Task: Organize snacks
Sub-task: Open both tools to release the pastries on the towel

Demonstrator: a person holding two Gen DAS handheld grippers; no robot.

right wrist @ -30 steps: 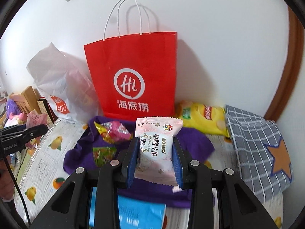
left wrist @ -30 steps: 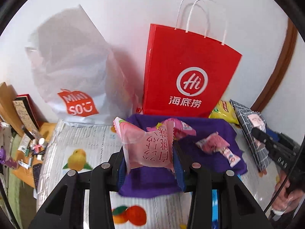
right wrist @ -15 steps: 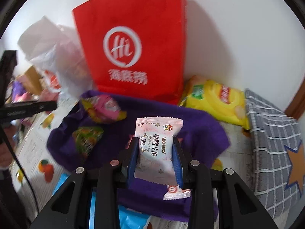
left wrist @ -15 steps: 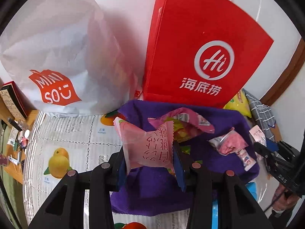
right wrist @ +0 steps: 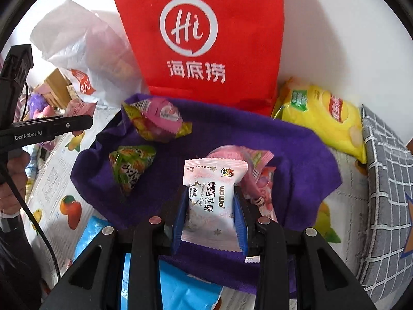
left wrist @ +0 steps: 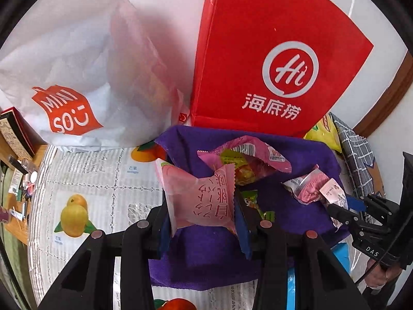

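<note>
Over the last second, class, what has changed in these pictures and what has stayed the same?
Both grippers moved forward and down toward the purple cloth and red bag, which now look nearer. The left gripper still grips its pink packet; the right gripper still grips its white packet. Loose snacks stayed put.

Two bags (right wrist: 206, 38), one purple cloth (right wrist: 296, 149), six snack packets (right wrist: 157, 121).

Ahead of my tongs, the red bag (right wrist: 206, 38) and white bag (left wrist: 77, 59) wall the far side; purple cloth (right wrist: 296, 149) lies open between scattered packets (right wrist: 157, 118).
</note>
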